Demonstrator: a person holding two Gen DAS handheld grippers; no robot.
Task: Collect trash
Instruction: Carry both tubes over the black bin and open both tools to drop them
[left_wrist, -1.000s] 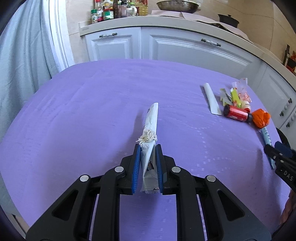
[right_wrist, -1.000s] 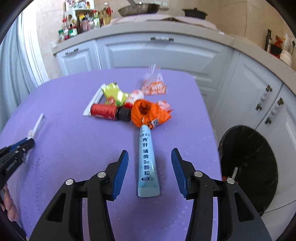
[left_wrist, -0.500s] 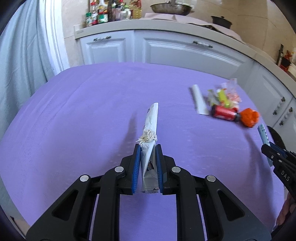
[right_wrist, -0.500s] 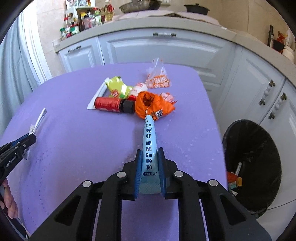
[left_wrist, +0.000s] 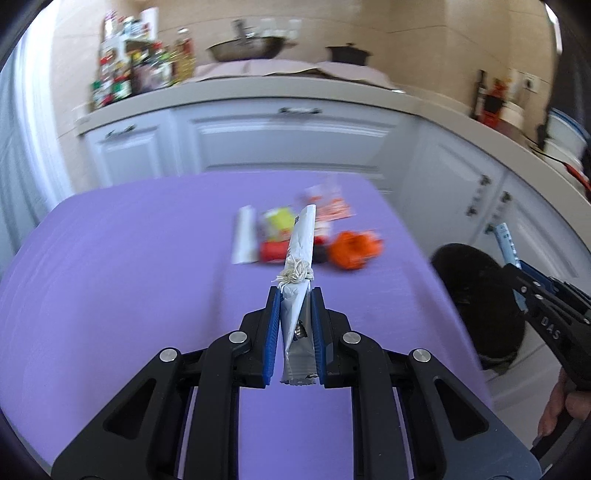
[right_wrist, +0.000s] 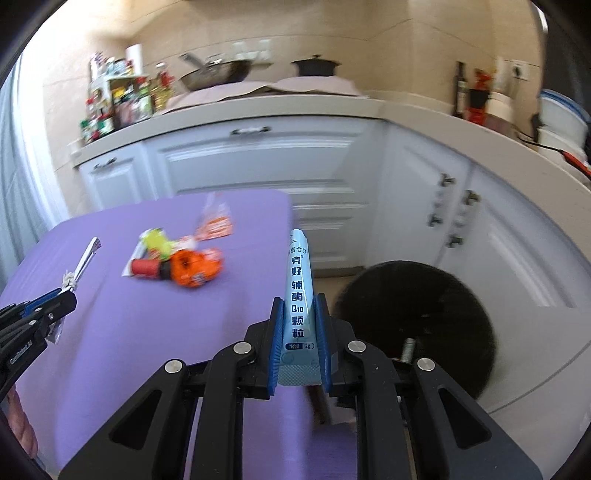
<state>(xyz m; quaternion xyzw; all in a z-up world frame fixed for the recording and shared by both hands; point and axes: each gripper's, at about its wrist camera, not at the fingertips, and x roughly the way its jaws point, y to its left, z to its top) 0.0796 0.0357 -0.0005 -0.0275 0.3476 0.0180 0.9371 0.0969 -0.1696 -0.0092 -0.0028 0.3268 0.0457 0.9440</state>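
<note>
My left gripper (left_wrist: 294, 295) is shut on a grey-white sachet (left_wrist: 301, 251) with a frayed string knot, lifted above the purple table (left_wrist: 129, 266). My right gripper (right_wrist: 298, 306) is shut on a light blue sachet (right_wrist: 298, 288) with printed characters, held up past the table's right edge, in front of the black trash bin (right_wrist: 436, 295). A small pile of trash stays on the table: an orange wrapper (left_wrist: 352, 251), a red bottle (left_wrist: 273, 251), a yellow-green packet (left_wrist: 279, 219), a white strip (left_wrist: 244, 240) and a clear red-printed bag (left_wrist: 330, 205). In the left wrist view the right gripper (left_wrist: 517, 273) shows over the bin (left_wrist: 476, 291).
White kitchen cabinets (right_wrist: 266, 166) wrap round the far and right sides, with a counter carrying bottles (right_wrist: 118, 99), a wok (right_wrist: 218, 74) and a pot (right_wrist: 314, 66). The bin stands on the floor between table and cabinets, with some trash inside (right_wrist: 406, 349). A hand (left_wrist: 561, 406) holds the right gripper.
The right gripper closed on the blue sachet and lifted it off the table, swinging right toward the bin. The left gripper, still holding its sachet, also rose and swung right toward the trash pile.
</note>
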